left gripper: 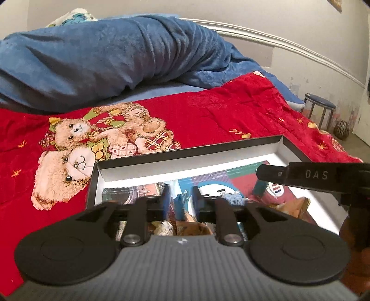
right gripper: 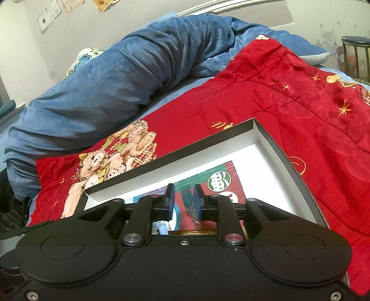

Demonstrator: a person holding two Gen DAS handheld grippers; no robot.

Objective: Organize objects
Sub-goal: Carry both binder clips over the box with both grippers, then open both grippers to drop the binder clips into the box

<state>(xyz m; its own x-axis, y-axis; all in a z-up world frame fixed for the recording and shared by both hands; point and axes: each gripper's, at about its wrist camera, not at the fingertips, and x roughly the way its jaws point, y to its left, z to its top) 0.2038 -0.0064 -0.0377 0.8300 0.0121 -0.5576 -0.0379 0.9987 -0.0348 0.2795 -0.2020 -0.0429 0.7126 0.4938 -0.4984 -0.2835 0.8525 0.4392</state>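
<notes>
A shallow black box with a white inside [left gripper: 185, 159] lies on a red teddy-bear blanket [left gripper: 208, 111]. Colourful cards [left gripper: 208, 185] and small items lie in it, including a light blue fuzzy thing [left gripper: 233, 199] and brown pieces [left gripper: 192, 227]. My left gripper [left gripper: 181, 199] hovers over the box with its jaws a little apart and nothing between them. The right gripper's body [left gripper: 323, 176] reaches in from the right. In the right wrist view, my right gripper [right gripper: 183, 199] is over the same box [right gripper: 272, 143], jaws slightly apart, with a clear wrapped item [right gripper: 194, 203] by its right finger.
A rolled blue blanket [left gripper: 104, 58] lies across the bed behind the box. A patterned pillow [left gripper: 74, 17] is at the far left. A round stool [left gripper: 320, 108] and a striped ball [left gripper: 342, 130] stand on the floor at the right by the wall.
</notes>
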